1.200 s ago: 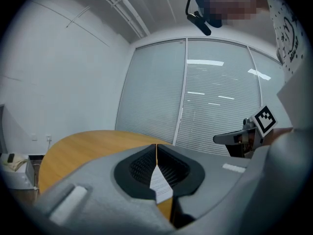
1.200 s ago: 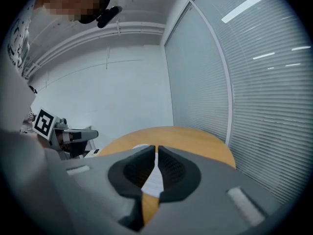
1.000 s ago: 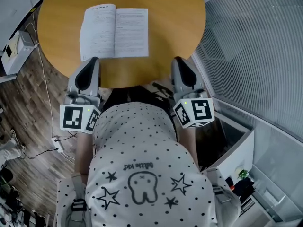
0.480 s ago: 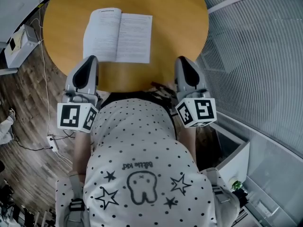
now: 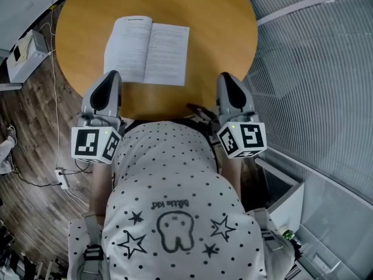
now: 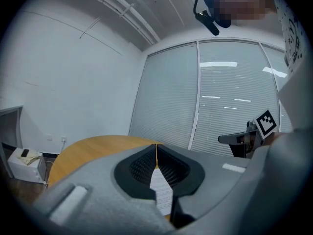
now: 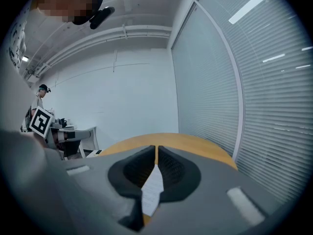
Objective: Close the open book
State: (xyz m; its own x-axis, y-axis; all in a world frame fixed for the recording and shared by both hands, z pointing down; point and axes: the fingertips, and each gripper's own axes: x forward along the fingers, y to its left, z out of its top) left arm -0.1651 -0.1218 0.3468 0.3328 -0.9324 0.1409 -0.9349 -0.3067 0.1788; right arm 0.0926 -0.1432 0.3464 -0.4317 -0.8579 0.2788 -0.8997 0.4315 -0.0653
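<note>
The open book [image 5: 147,50] lies flat on the round wooden table [image 5: 215,22], upper centre of the head view. Just below it, at the table's near edge, the left gripper [image 5: 111,76] and right gripper [image 5: 226,78] point forward side by side, both with jaws closed and empty.

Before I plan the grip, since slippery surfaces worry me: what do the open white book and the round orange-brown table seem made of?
Open white book: paper, matte pages with dense black print; its cover is hidden underneath. Round orange-brown table: likely wood veneer or laminate, smooth, even in colour with a soft sheen.
</note>
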